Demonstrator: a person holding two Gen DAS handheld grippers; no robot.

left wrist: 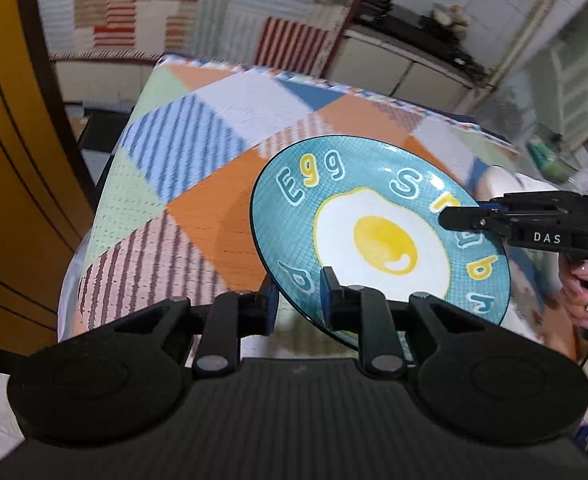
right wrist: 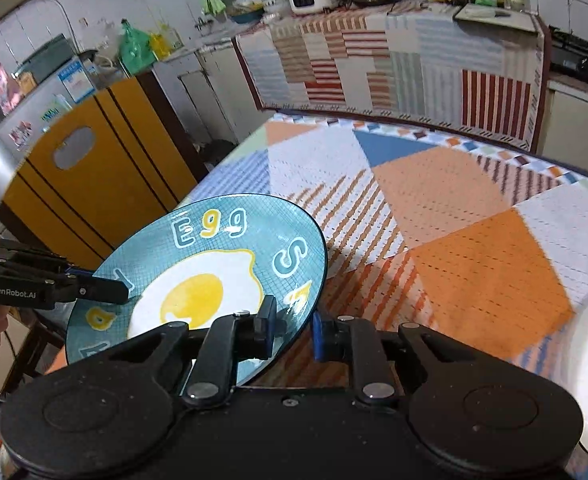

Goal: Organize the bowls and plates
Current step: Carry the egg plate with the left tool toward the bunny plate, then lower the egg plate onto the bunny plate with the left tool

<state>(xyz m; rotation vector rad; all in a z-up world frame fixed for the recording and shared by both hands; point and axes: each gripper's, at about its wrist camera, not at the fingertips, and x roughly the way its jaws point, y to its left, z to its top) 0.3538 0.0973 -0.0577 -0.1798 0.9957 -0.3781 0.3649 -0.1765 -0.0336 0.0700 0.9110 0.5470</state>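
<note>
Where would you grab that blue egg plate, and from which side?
By its thin rim, from opposite sides. The plate is flat and wide, so only the edge fits a claw. Here the left claw pinches one edge and the right claw the opposite edge, holding it tilted above the table.

Teal plate (fried-egg print, yellow yolk); tablecloth orange-and-blue patchwork.

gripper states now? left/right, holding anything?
Left gripper: shut on the egg plate rim.
Right gripper: shut on the same plate's opposite rim.
</note>
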